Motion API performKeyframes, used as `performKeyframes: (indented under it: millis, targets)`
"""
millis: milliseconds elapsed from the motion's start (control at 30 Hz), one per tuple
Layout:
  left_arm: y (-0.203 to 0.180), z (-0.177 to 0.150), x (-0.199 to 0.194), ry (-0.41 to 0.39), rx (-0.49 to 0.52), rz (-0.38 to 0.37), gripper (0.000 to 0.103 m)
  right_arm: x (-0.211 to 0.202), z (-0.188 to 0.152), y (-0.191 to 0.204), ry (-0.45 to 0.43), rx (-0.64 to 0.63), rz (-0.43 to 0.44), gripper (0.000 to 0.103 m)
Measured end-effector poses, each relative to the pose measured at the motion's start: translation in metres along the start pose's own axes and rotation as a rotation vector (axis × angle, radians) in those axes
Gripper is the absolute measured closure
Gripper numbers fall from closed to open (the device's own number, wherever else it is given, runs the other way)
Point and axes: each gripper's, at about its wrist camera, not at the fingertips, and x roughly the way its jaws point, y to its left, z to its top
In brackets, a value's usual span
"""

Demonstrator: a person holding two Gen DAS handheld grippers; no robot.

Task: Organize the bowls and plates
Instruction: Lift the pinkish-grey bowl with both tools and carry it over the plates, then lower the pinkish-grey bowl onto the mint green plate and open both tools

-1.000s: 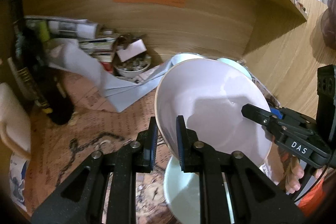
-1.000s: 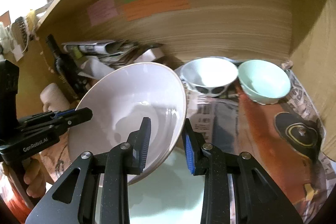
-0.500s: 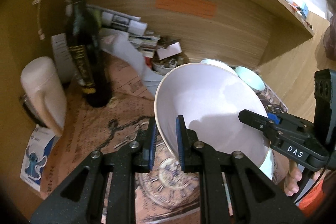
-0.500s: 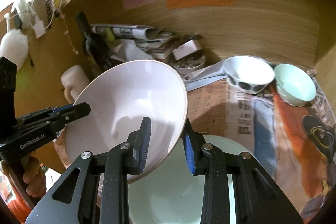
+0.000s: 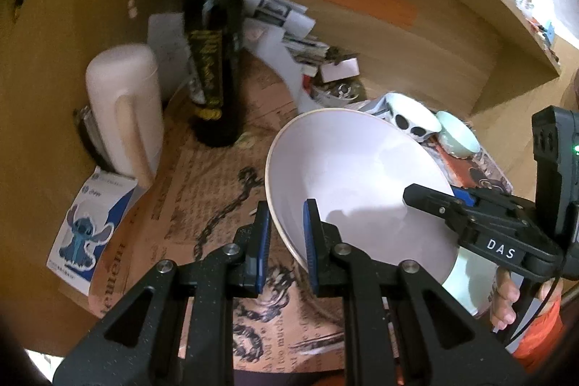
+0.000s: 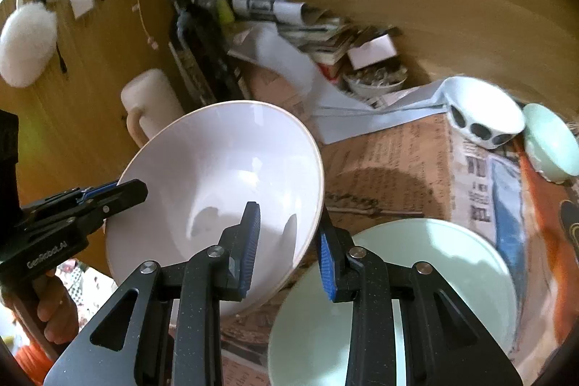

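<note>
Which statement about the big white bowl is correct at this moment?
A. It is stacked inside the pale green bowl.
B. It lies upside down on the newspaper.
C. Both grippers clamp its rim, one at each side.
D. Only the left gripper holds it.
C: the left gripper and the right gripper each pinch the rim of the white bowl from opposite sides, tilted above the newspaper.

Pale green plate [image 6: 445,281]: lower edge cut off by the right wrist frame, near rim behind the right gripper's [image 6: 287,252] arms; in the left wrist view mostly hidden under the large white bowl [image 5: 362,183]; mint bowl [image 6: 553,143]: right side clipped by the lens edge; dark bottle [image 5: 213,60]: label lettering blurred, unreadable; newspaper [image 5: 202,205]: print too soft to read.
</note>
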Motion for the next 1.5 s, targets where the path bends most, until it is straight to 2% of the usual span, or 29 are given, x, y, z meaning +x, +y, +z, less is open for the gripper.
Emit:
performKeyframes:
  millis: [200,500,700,833,900,967,1000,1067,1167,1333,1400,1467,1500]
  targets:
    - [0.017,-0.012,0.010,0.042,-0.026,0.026,0.087,0.024,-0.001,0.009,0.070,-0.014,0.013,0.076]
    - [0.034,-0.022,0.030,0.107,-0.060,0.018,0.087,0.050,0.000,0.012,0.136,-0.014,0.003,0.076]
    - [0.033,-0.023,0.031,0.105,-0.052,0.010,0.086,0.054,-0.002,0.014,0.153,-0.040,-0.016,0.076]
    - [0.034,-0.023,0.032,0.113,-0.052,-0.006,0.086,0.051,-0.002,0.011,0.163,-0.047,0.008,0.074]
    - [0.036,-0.021,0.030,0.109,-0.060,0.001,0.082,0.044,-0.001,0.009,0.143,-0.051,0.000,0.074]
    - [0.035,-0.017,0.025,0.098,-0.059,0.011,0.074,0.032,0.002,0.006,0.105,-0.052,0.000,0.069]
    - [0.034,-0.015,0.022,0.088,-0.056,0.014,0.072,0.021,0.004,0.002,0.073,-0.047,-0.006,0.062]
    - [0.030,-0.011,0.013,0.056,-0.048,0.022,0.055,0.004,0.007,-0.006,0.013,-0.035,-0.018,0.052]
    - [0.020,-0.002,0.000,0.005,-0.034,0.018,0.041,-0.021,0.010,-0.017,-0.065,-0.016,-0.047,0.044]
    - [-0.008,0.018,-0.013,-0.068,0.016,0.012,0.036,-0.058,0.016,-0.044,-0.170,0.026,-0.087,0.041]
    - [-0.023,0.027,-0.015,-0.098,0.047,0.014,0.030,-0.068,0.018,-0.053,-0.208,0.037,-0.111,0.036]
    - [-0.035,0.035,-0.016,-0.115,0.062,0.005,0.019,-0.081,0.021,-0.065,-0.248,0.049,-0.135,0.032]
    - [-0.042,0.038,-0.016,-0.122,0.067,-0.001,0.016,-0.087,0.023,-0.072,-0.269,0.055,-0.147,0.031]
